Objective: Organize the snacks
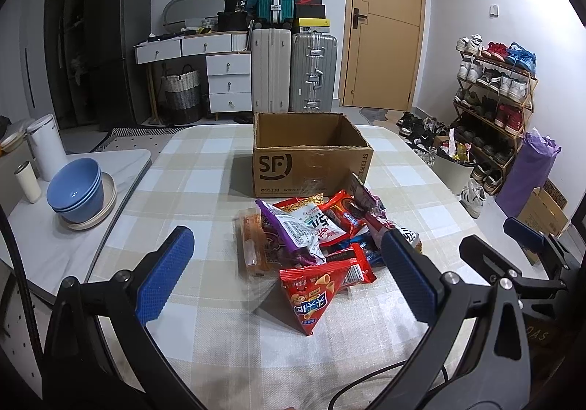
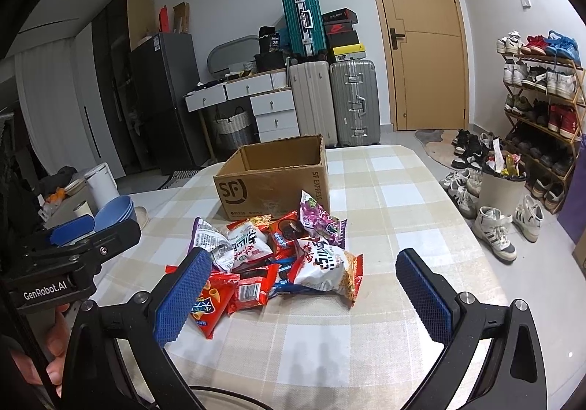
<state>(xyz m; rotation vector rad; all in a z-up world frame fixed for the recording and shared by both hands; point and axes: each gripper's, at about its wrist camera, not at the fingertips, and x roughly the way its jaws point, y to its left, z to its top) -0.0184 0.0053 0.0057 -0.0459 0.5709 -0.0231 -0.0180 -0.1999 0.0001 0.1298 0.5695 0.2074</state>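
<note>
Hovering with jaws spread, the left claw (image 1: 289, 276) and right claw (image 2: 304, 294) frame a snack pile (image 1: 315, 241) mid-worktop (image 1: 205, 161); the open cardboard box (image 1: 311, 153) at 12 o'clock probably awaits them.

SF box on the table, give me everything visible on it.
The box is brown corrugated cardboard, open-topped, its top edges rough. It stands upright on the checked tablecloth behind the snack pile. Black SF logo on the front, "SF EXPRESS" on one side. No snacks show inside; the floor is hidden. The rearmost packets reach its front face; contact unclear.
</note>
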